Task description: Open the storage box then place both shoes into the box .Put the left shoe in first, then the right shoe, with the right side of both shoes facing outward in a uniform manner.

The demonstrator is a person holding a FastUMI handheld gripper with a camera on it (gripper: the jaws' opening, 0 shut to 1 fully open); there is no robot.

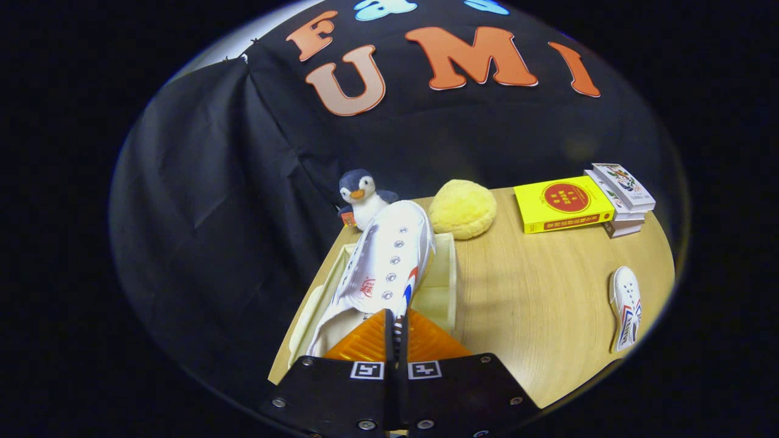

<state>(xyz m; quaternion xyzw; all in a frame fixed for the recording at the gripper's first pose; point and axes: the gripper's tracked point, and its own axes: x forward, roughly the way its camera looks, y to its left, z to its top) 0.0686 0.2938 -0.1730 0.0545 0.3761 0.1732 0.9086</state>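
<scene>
The wooden counter (535, 286) carries everything, its far edge meeting the black cloth wall. Largest on it is the pale storage box (443, 280), open at the top and standing along the counter's left edge, just ahead of the claw. Over the box, the claw (397, 331) has its two orange fingers (365, 344) brought nearly together, clamped on the thin rear rim of a white shoe (389, 261); the shoe points away from the claw, tilted with its toe raised above the box's far wall, its eyelets and a red and blue stripe turned up toward the camera, its heel end low inside the box opening. Near the counter's far right corner a yellow book (563, 205) leans against a short stack of books (624, 198), touching it. A round yellow plush cushion (462, 208) sits at the far edge, just beyond the box's far right corner. A small penguin plush toy (363, 198) stands at the far left corner, just behind the shoe's toe. The second white shoe (625, 307), with the same red and blue stripe, lies on its side near the counter's right edge, well apart from the box and the claw.
</scene>
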